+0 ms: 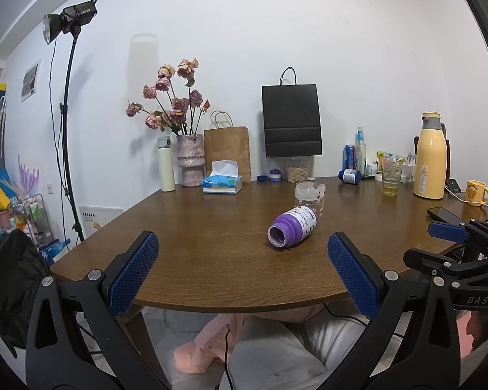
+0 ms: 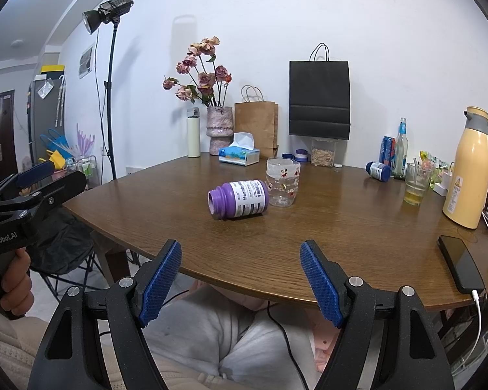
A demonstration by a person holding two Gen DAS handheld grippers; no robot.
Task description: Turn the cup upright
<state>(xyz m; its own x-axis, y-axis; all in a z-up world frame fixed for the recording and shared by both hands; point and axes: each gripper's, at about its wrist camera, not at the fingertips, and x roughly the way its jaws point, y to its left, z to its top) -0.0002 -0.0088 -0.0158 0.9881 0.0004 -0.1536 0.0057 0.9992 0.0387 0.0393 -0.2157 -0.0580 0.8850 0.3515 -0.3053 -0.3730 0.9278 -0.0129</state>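
Cup point(image 2: 282, 182): clear plastic, small printed figures around the wall, standing on the wooden table point(image 2: 341, 227) near its middle. Which end is up cannot be settled from either view. Touching or just beside its near-left side lies a purple bottle point(image 2: 239, 199) on its side, open mouth toward the left gripper's side.

Right wrist view: cup seen whole, beside the bottle's base end. Left wrist view: the cup point(image 1: 310, 197) is partly hidden behind the purple bottle point(image 1: 292, 230), only its upper part showing.

Left gripper point(image 1: 244, 266): fingers spread wide, blue pads point(image 1: 135, 271) holding nothing, hovering at the near table edge, well apart from the cup. Right gripper point(image 2: 240, 279): also spread wide, nothing between the pads point(image 2: 161, 287), at the near edge.

Each view catches the other tool: the right gripper point(image 1: 452, 237) at the right border, the left gripper point(image 2: 35, 182) at the left border with the hand on its grip.

Right wrist view alone shows the phone point(image 2: 460, 265) fully, plugged to a white cable. Left wrist view alone shows a yellow mug point(image 1: 477, 192) beside the yellow thermos point(image 1: 430, 159).
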